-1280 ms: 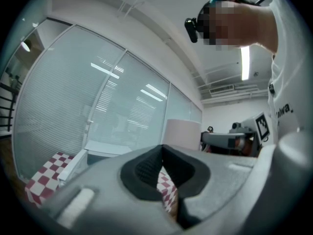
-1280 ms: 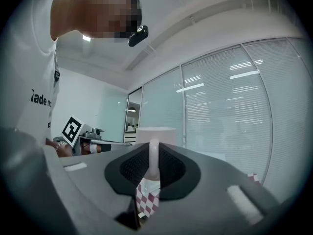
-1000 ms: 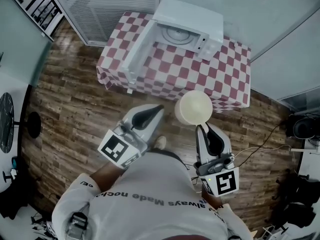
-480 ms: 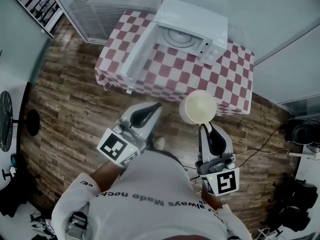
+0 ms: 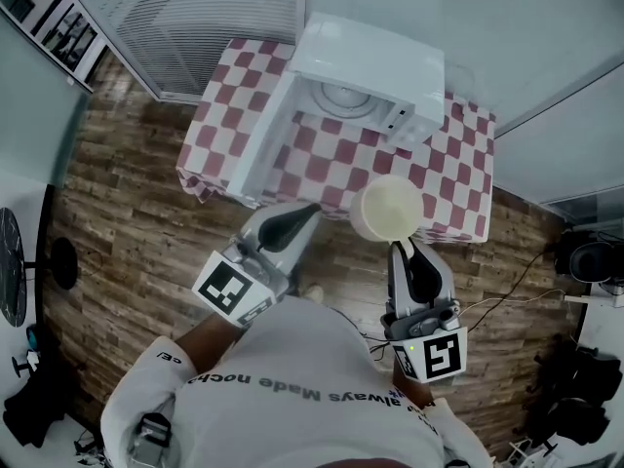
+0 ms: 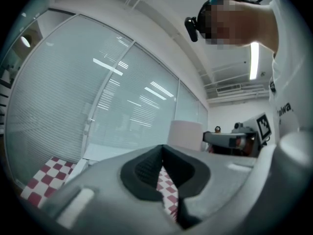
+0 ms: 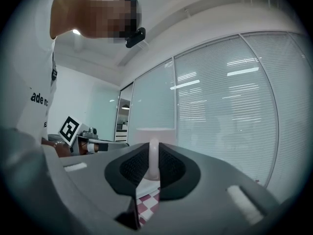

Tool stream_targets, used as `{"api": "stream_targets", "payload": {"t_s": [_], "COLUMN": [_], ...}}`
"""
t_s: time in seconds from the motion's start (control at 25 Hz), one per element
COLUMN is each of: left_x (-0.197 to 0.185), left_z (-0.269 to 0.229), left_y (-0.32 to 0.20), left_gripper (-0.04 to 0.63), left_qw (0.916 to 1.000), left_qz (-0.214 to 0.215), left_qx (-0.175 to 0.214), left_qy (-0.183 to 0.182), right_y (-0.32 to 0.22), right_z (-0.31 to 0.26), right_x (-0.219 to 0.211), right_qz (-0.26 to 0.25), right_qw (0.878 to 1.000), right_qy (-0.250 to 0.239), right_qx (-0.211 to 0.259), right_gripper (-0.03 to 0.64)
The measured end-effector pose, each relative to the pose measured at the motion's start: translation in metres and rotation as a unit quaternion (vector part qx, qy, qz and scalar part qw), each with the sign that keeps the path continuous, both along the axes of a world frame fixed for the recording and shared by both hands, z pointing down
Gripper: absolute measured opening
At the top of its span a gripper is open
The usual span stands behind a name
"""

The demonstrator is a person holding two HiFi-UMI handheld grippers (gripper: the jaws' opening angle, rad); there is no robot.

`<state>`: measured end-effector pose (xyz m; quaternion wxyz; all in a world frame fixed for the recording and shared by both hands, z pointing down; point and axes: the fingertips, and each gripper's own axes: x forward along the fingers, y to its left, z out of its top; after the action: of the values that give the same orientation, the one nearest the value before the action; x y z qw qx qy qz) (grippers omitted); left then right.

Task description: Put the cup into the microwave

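A cream cup (image 5: pixel 387 209) hangs in the air just short of the table's near edge, held by its handle (image 7: pixel 153 159) in my right gripper (image 5: pixel 395 246), which is shut on it. The cup's body (image 7: pixel 156 134) rises beyond the jaws in the right gripper view and shows as a pale cylinder (image 6: pixel 186 133) in the left gripper view. The white microwave (image 5: pixel 366 71) stands on the checked table (image 5: pixel 331 159) with its door (image 5: pixel 265 135) swung wide open toward the left and its turntable visible. My left gripper (image 5: pixel 304 212) is shut and holds nothing, left of the cup.
Wood-plank floor (image 5: pixel 127 213) surrounds the table. Glass walls with blinds (image 5: pixel 195 18) run behind the table. Cables and dark equipment (image 5: pixel 585 252) lie on the floor at the right. A black round stand (image 5: pixel 12 253) sits at the far left.
The table and microwave have come nearer in the head view. The cup in my right gripper has moved forward to the table's near edge, and the left gripper has advanced alongside.
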<state>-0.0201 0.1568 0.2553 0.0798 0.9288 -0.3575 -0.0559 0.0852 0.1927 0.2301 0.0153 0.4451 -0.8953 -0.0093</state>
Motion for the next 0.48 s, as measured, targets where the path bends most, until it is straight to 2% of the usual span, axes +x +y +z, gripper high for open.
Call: {"api": "stream_targets", "payload": {"t_s": [0.48], "left_x": [-0.024], "left_z": [-0.001], "left_y": [-0.112], "left_gripper": [0.005], "left_qw": [0.9994], "left_qz": [0.034], "left_qx": [0.003], "left_qy": [0.005], "right_y": [-0.112], "right_z": [-0.004], "right_x": [-0.030], "right_qz": [0.025], "right_qw": [1.000], "right_qy": [0.006], "right_qx": [0.006], "right_gripper": [0.038]}}
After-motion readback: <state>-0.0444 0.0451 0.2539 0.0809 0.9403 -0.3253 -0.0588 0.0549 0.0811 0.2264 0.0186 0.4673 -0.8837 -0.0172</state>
